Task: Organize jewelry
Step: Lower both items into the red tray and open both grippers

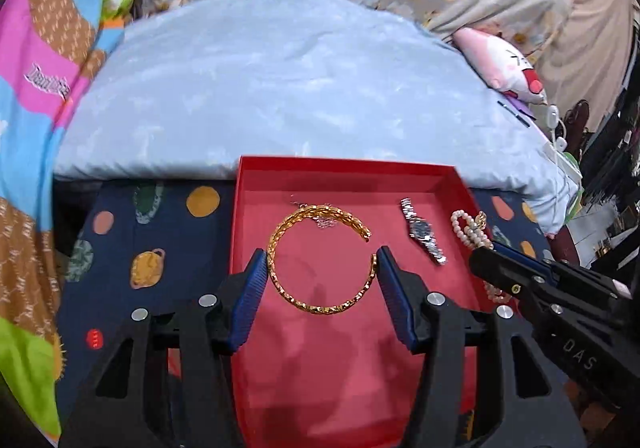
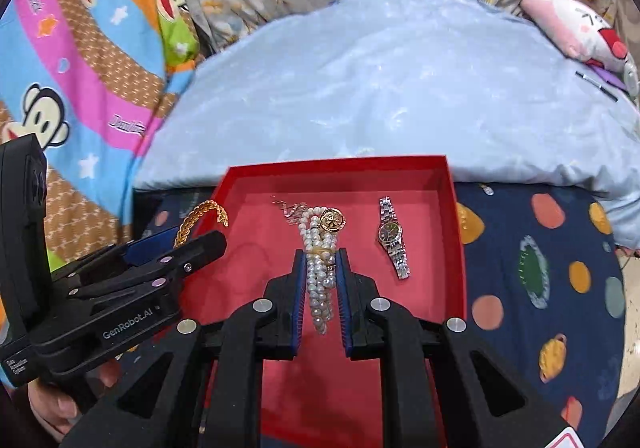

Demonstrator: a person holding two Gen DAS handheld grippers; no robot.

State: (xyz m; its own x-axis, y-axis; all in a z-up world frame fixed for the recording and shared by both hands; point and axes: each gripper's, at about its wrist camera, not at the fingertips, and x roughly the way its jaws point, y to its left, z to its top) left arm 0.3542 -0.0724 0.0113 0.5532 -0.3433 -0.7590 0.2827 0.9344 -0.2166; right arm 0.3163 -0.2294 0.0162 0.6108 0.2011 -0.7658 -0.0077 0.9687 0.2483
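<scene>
A red box [image 1: 344, 168] [image 2: 456, 216] lies open on a dark spotted cloth. My left gripper [image 1: 320, 260] is shut on a gold twisted bangle [image 1: 320, 260] and holds it over the box; the bangle also shows in the right wrist view [image 2: 202, 214]. My right gripper [image 2: 320, 260] is shut on a pearl bracelet with a gold clasp [image 2: 320, 280] above the box; the pearls also show in the left wrist view [image 1: 466, 228]. A silver watch [image 1: 424, 234] [image 2: 394, 242] lies in the box on its right side. A thin silver chain [image 2: 290, 208] lies near the box's far wall.
A pale blue quilt [image 1: 280, 88] lies behind the box. A bright cartoon blanket [image 2: 80, 68] is at the left. A pink plush toy [image 1: 504, 68] sits at the back right. The dark spotted cloth [image 2: 540, 268] spreads on both sides of the box.
</scene>
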